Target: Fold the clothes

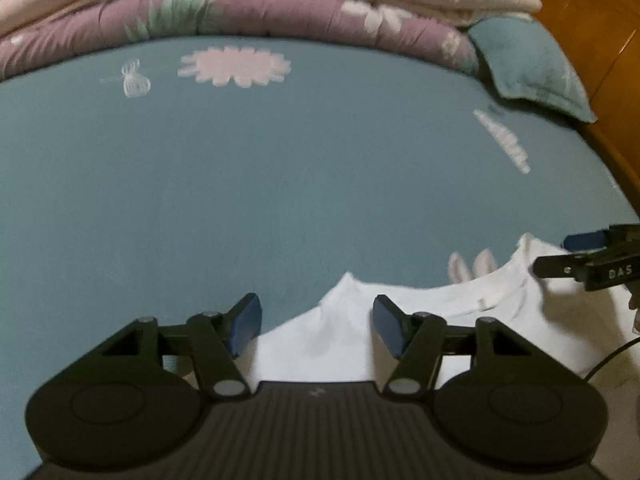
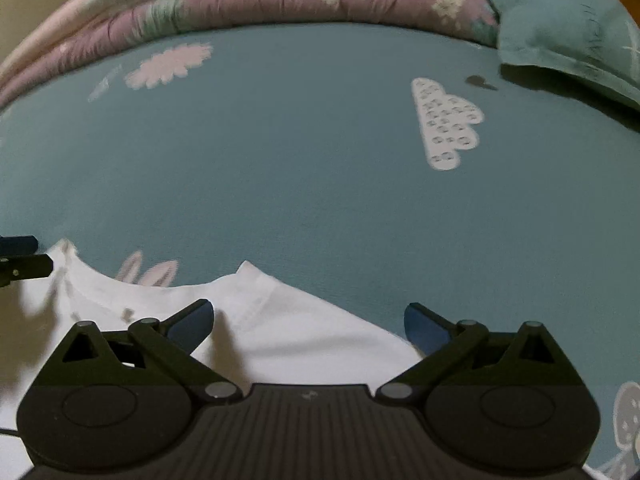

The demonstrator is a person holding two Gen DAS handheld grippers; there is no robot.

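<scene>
Blue bedsheet [image 1: 280,184] carries a white shirt [image 1: 340,344] beneath both parted, empty hand-held grippers [image 1: 316,324] [image 2: 308,326].

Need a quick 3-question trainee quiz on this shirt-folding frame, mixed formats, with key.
1. True or false: the left gripper is clamped on the white T-shirt.
2. The T-shirt lies on: A) a wooden floor B) a teal bedsheet C) a pink towel.
3. What is stacked along the far edge of the bed?

Key
1. False: both it and the right gripper show open jaws with no cloth pinched.
2. B.
3. Folded quilts, beside a teal pillow.
</scene>
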